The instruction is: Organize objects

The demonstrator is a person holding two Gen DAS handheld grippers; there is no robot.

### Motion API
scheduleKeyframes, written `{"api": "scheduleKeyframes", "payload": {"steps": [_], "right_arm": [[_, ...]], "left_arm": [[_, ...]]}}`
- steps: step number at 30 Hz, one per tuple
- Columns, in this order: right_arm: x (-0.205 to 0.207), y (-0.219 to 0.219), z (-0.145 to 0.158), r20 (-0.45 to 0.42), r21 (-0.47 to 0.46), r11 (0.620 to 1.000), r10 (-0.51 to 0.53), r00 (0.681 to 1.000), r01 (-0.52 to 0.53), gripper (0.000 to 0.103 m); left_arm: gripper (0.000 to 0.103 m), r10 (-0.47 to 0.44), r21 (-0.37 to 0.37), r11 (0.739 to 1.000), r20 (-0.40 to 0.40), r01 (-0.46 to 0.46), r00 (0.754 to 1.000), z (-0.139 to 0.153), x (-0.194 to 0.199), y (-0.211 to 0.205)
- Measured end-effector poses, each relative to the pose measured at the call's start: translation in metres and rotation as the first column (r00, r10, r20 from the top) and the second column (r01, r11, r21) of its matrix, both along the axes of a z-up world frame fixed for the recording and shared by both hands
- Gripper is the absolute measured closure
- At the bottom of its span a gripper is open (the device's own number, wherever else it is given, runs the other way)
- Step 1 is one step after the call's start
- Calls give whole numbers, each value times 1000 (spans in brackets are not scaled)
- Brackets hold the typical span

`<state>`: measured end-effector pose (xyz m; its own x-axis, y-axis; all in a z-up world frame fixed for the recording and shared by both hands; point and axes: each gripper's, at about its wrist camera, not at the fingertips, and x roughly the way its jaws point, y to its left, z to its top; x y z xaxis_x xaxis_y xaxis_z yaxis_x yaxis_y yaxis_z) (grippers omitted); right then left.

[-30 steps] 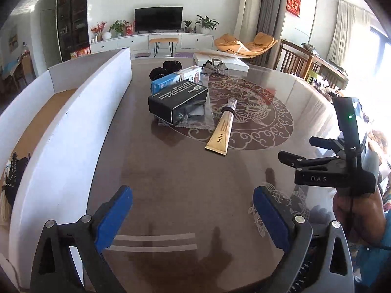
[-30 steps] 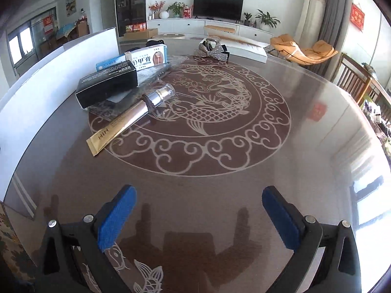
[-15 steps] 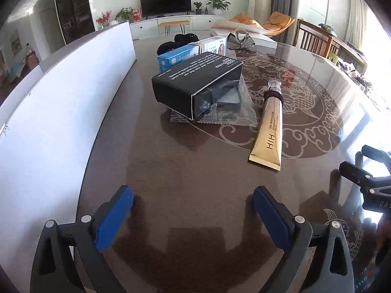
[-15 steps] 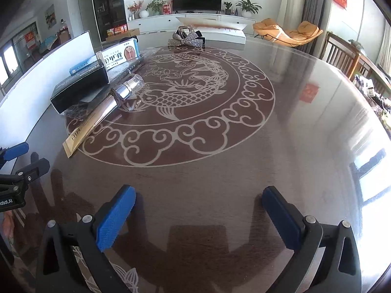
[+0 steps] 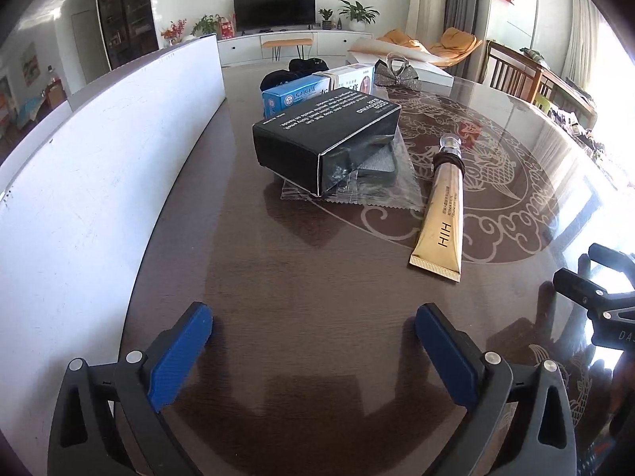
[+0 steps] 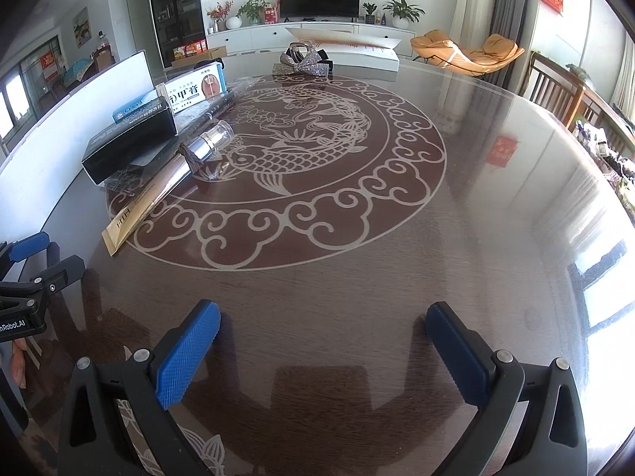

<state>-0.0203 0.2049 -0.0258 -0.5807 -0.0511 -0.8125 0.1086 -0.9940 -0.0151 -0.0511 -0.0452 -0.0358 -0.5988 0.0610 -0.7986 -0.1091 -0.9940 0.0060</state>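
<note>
A black box [image 5: 325, 139] lies on a clear plastic sleeve [image 5: 401, 186] on the round dark table [image 5: 278, 277]. To its right lies a gold tube [image 5: 442, 218] with a silver cap. Behind the box are a blue box [image 5: 289, 97], a white box [image 5: 349, 79], a black bundle [image 5: 293, 69] and a glittery bow [image 5: 397, 73]. My left gripper [image 5: 313, 357] is open and empty, short of the black box. My right gripper [image 6: 321, 349] is open and empty over the bare table front, with the black box [image 6: 131, 146] and gold tube [image 6: 154, 194] to its far left.
A long white board [image 5: 119, 166] stands on edge along the table's left side. A flat white box [image 6: 357, 51] lies at the table's far edge. Wooden chairs [image 5: 516, 75] stand to the right. The right gripper's frame [image 5: 603, 297] shows at the left view's right edge.
My left gripper has moved forward and lower toward the black box and gold tube. My right gripper has drawn back a little and turned right. Both stay open.
</note>
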Motion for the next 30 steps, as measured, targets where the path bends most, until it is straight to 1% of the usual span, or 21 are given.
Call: {"api": "scheduleKeyframes", "payload": {"steps": [17,22,25,30], "right_arm": [[-1,-1,-1,-1,-1,1000,-2,1000,2,0],[-1,-1,-1,-1,-1,1000,-1,1000,1,0],[-1,-1,-1,-1,-2,1000,-1,1000,1,0],[-1,-1,-1,-1,-2,1000,-1,1000,1,0]], "left_arm": [[0,-2,0,1000,1,2,1000,0,1,0],[0,-47,-4,999,28,47,999,1,-2,-3],[0,-5,-1,1000,26,5,1000,1,-3,-14],[0,2,1,1000,15,-2,1000,0,-1,-15]]}}
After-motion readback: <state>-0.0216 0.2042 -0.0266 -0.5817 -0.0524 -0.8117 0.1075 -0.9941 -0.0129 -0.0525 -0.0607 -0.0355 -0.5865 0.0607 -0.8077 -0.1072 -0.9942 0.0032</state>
